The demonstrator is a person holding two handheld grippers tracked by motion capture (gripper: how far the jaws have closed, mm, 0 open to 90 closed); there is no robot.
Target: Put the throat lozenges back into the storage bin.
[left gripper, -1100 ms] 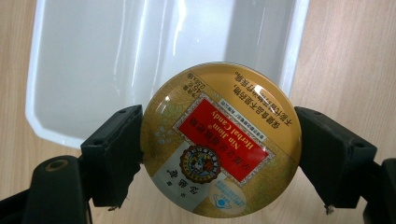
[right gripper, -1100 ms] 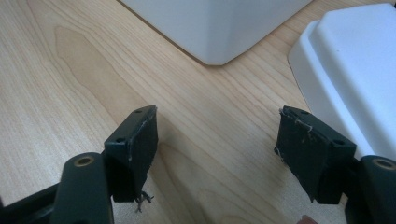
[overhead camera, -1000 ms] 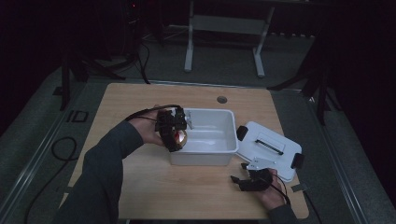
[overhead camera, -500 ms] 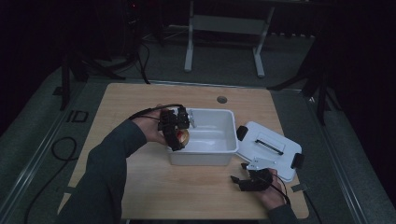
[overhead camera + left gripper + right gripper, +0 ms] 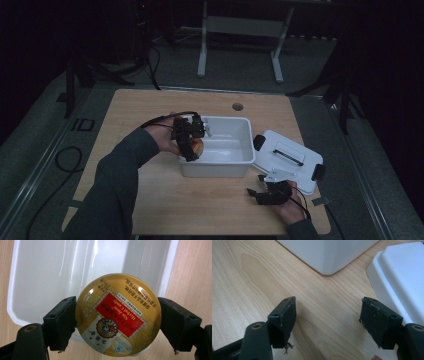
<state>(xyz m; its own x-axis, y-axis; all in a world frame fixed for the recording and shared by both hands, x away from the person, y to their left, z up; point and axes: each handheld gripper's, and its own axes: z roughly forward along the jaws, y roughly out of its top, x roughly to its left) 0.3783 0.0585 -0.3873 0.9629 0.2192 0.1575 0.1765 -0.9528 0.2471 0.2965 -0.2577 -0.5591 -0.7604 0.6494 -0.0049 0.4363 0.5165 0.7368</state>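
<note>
Candy tin [image 5: 118, 315], round and gold with a red label, is sitting clamped between the two black jaws of the left hand-held gripper [image 5: 117, 322], one jaw pressing on each side of its rim. In the left gripper view the tin is hanging over the white tub [image 5: 50, 277], partly above the tub's pale inside and partly over its near edge, with wood of the bench [image 5: 195, 277] showing to the right. In the high view the left hand-held gripper [image 5: 189, 140] is hovering at the tub's [image 5: 235, 167] left wall, the tin [image 5: 198, 146] showing as a small orange-gold spot just inside that wall; whether it is touching the tub's floor cannot be told.

The right hand-held gripper [image 5: 328, 322] is standing wide open with nothing between its jaws, only bare bench [image 5: 249, 277] wood showing in the gap. In its own view a corner of the tub [image 5: 327, 255] is lying ahead and the white lid [image 5: 402, 277] is lying to the right. In the high view this hand-held gripper [image 5: 260, 194] is resting low over the near right part of the bench [image 5: 150, 107], just near of the lid [image 5: 287, 160], which is lying flat to the right of the tub with black latches at its ends.
</note>
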